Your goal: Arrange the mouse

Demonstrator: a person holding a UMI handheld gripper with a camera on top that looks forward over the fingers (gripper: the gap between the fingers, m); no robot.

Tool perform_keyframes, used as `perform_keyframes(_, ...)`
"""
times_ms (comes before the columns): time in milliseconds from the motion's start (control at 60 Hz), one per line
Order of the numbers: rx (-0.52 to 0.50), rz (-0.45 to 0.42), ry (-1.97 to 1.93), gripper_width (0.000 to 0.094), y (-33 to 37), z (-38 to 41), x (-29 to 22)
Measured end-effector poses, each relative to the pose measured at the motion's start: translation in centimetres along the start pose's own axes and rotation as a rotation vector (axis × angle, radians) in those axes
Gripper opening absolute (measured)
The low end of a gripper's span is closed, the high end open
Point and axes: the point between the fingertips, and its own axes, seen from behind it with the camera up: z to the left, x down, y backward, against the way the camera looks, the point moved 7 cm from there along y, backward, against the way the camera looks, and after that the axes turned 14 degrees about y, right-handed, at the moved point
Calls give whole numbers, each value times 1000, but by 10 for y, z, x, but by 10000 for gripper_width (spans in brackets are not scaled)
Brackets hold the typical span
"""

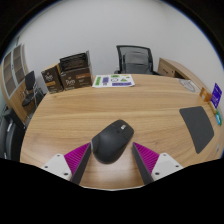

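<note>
Gripper (pixel 112 165) wide open, grips nothing; magenta pads (pixel 76 157) flank gap. Black mouse (pixel 113 141) on wooden tabletop (pixel 70 115) near its near edge, between fingertips and just ahead, gap each side. Mouse matte black, rounded, long axis tilted slightly. Open wood all around mouse, broad bare stretch toward far edge. Dark mousepad (pixel 197 128) well apart, toward right edge. Papers (pixel 114 81) at far edge. Office chair (pixel 133 59) beyond table.
</note>
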Motion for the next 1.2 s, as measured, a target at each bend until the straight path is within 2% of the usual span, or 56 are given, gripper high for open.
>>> perform_keyframes(150, -30, 14, -8, 874, -17, -2, -9)
perform_keyframes(467, -74, -17, 6, 871, -47, 1, -44)
perform_keyframes(783, -46, -20, 20, 836, -71, -2, -67)
perform_keyframes(833, -49, -24, 9, 786, -72, 0, -69)
perform_keyframes(900, -53, -33, -7, 655, -72, 0, -69)
perform_keyframes(1033, -67, -45, -4, 578, -71, 3, -67)
perform_keyframes(1200, -67, -36, 22, 383, -66, 3, -67)
